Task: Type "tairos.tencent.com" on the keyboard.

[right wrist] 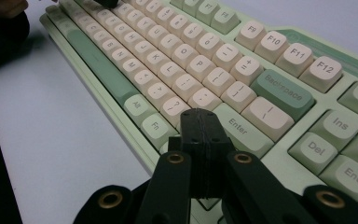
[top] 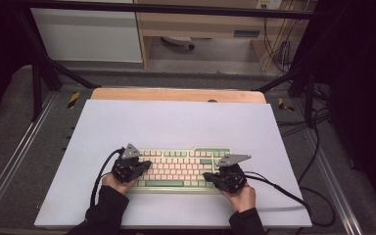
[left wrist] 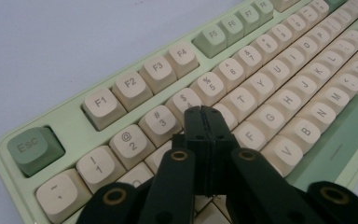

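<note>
A: Where do things stand?

B: The keyboard (top: 178,169) lies flat on the white table (top: 176,122), and both tongs are over it. The left tongs (top: 144,165) sit over the keyboard's left end, the right tongs (top: 210,177) over its right end, with the bank of letter keys between them.

A: Are they holding anything?

B: No. In the left gripper view the left tongs (left wrist: 204,112) are pressed together, nothing between them, tip just over the keys below the number row, near the 4 key (left wrist: 185,100). The right tongs (right wrist: 199,114) are together too, tip beside the Enter key (right wrist: 240,127), with the Fn key (right wrist: 156,127) on the other side.

A: So which step is this?

B: It looks like typing with closed tips, each used as a single finger. I cannot tell whether either tip is actually touching a key.

A: And next?

B: Probably a short, straight press on one keycap. The tip is about as wide as a key, so it needs centring to avoid catching a neighbour.
</note>
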`<state>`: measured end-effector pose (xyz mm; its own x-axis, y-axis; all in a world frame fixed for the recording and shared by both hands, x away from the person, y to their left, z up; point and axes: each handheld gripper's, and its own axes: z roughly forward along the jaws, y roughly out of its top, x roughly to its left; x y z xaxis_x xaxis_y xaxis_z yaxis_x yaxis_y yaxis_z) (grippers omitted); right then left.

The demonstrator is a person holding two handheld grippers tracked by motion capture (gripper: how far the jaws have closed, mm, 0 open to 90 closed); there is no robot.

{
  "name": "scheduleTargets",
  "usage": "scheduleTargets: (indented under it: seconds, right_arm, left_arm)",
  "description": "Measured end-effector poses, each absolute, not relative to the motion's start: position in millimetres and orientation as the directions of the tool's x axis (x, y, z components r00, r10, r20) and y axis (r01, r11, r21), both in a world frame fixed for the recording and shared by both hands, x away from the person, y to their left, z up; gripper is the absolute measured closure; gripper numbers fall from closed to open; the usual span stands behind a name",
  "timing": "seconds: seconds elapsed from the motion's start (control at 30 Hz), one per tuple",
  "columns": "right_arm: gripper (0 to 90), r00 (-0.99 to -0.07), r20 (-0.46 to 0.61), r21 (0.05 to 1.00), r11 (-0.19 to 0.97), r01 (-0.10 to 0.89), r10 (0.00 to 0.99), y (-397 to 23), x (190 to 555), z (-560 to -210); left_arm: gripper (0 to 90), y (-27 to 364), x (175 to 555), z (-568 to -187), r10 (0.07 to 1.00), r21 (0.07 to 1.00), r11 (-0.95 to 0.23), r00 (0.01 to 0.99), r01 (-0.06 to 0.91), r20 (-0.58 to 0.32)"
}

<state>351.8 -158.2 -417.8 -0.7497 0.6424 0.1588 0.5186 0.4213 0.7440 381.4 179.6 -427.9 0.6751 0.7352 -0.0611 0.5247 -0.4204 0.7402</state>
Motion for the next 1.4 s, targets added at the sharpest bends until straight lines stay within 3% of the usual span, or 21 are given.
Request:
scheduleTargets:
  seconds: [0.9,1.4]
  right_arm:
    - [90.0,-0.753,0.170,0.754,0.409,0.515,0.635,-156,351,-414]
    - [90.0,-0.778,0.161,0.753,0.434,0.495,0.608,-136,352,-411]
  left_arm:
    - [89.5,197,368,-418,0.730,0.762,-0.392,0.679,0.515,-0.083]
    - [89.6,210,358,-418,0.730,0.769,-0.387,0.679,0.509,-0.083]
